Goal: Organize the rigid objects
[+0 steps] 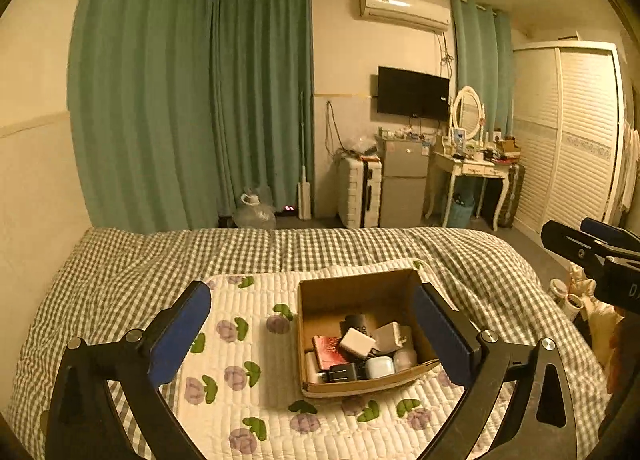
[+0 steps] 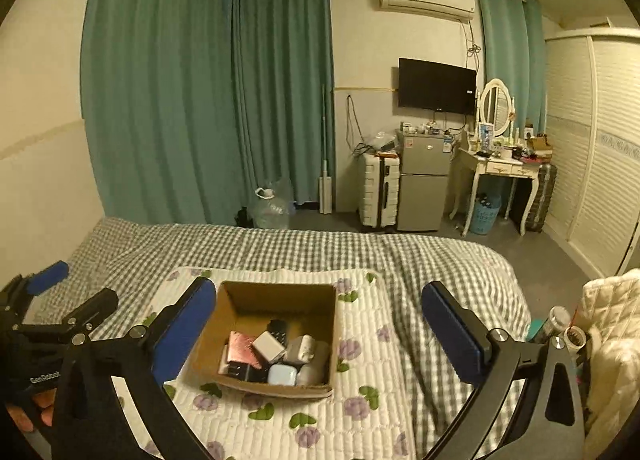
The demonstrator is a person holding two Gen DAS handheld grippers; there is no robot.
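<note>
An open cardboard box sits on a floral quilted mat on the bed. It holds several small rigid items: white chargers, a red case, a black plug, a white earbud case. My left gripper is open and empty, held above and in front of the box. My right gripper is open and empty, with the box toward its left finger. The right gripper shows at the left wrist view's right edge, the left gripper at the right wrist view's left edge.
A checked green-and-white blanket covers the bed. Cups and a padded white item stand off the bed's right side. Beyond the bed are green curtains, a water jug, a suitcase, a small fridge, a dressing table and a wardrobe.
</note>
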